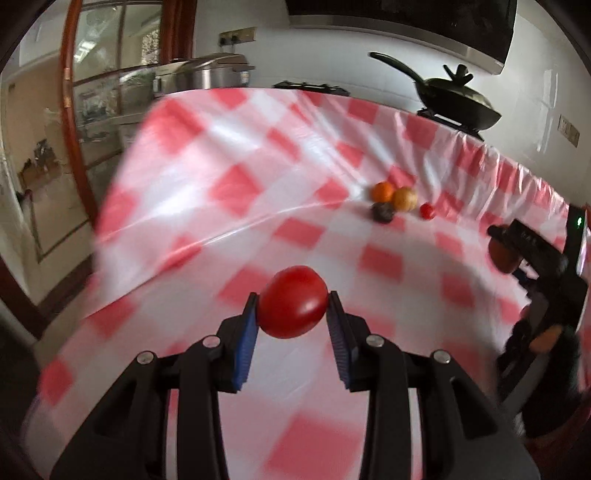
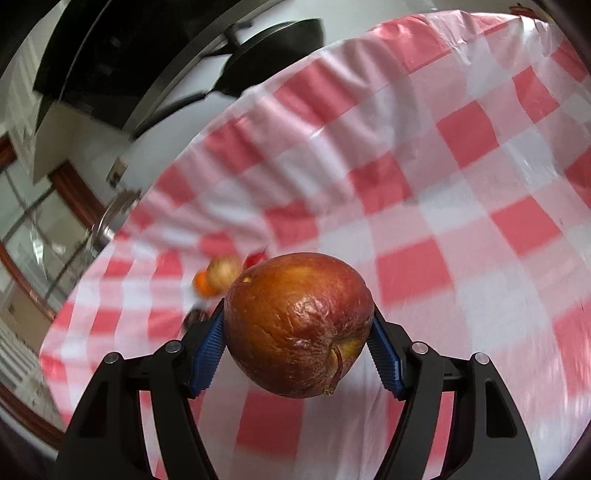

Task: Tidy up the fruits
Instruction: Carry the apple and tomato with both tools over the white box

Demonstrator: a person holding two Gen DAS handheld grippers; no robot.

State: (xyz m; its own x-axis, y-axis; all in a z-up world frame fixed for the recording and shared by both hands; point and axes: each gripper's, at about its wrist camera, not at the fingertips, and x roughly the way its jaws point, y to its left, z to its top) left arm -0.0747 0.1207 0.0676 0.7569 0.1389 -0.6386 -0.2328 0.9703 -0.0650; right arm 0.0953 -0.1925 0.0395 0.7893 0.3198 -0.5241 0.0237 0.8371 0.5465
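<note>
Gripping tomato (tablecloth edge far).

Counter under red-white checked cloth. Orange: yellowish fruit touching beside, dark fruit just in front, small red fruit near.

glossy plastic tablecloth, wrinkled apple, glossy tomato

A home kitchen: a lidded wok on a gas hob, range hood above, checked tablecloth.
</note>
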